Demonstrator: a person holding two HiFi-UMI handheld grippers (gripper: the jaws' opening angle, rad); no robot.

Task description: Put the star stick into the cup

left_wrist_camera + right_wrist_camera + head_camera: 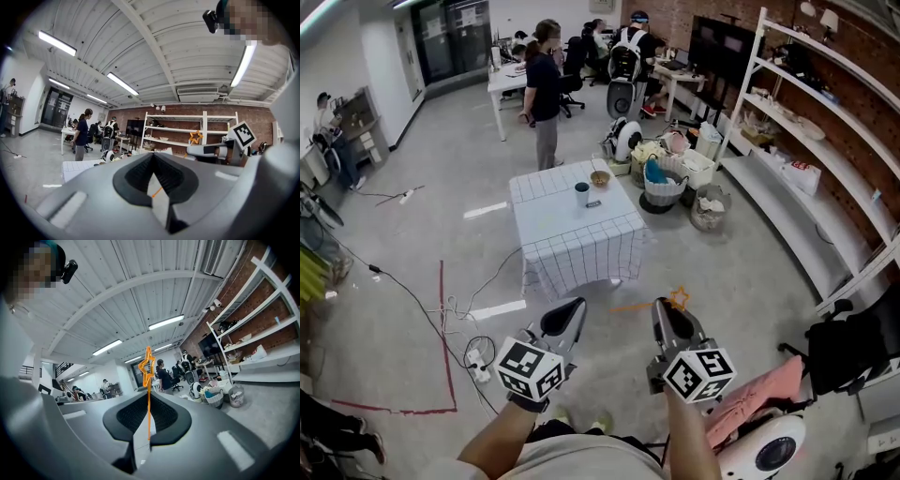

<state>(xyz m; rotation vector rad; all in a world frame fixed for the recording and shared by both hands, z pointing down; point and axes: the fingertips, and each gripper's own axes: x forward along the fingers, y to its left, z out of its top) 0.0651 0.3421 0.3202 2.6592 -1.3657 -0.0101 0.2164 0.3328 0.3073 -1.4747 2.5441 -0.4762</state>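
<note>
The star stick is a thin orange rod with an outlined star (679, 298) at its end. My right gripper (667, 315) is shut on it. In the right gripper view the rod rises out of the closed jaws (149, 422) to the star (147, 365). My left gripper (566, 317) is beside it, shut and holding nothing (153, 180). The dark cup (582, 194) stands upright on a table (553, 234) with a white checked cloth, well ahead of both grippers and apart from them.
A bowl (600, 178) and a small dark object (593, 203) sit by the cup. Baskets and bins (666, 183) stand right of the table, with white shelves (806, 141) along the right wall. Cables (473, 356) and red tape (442, 319) lie on the floor. A person (546, 89) stands beyond the table.
</note>
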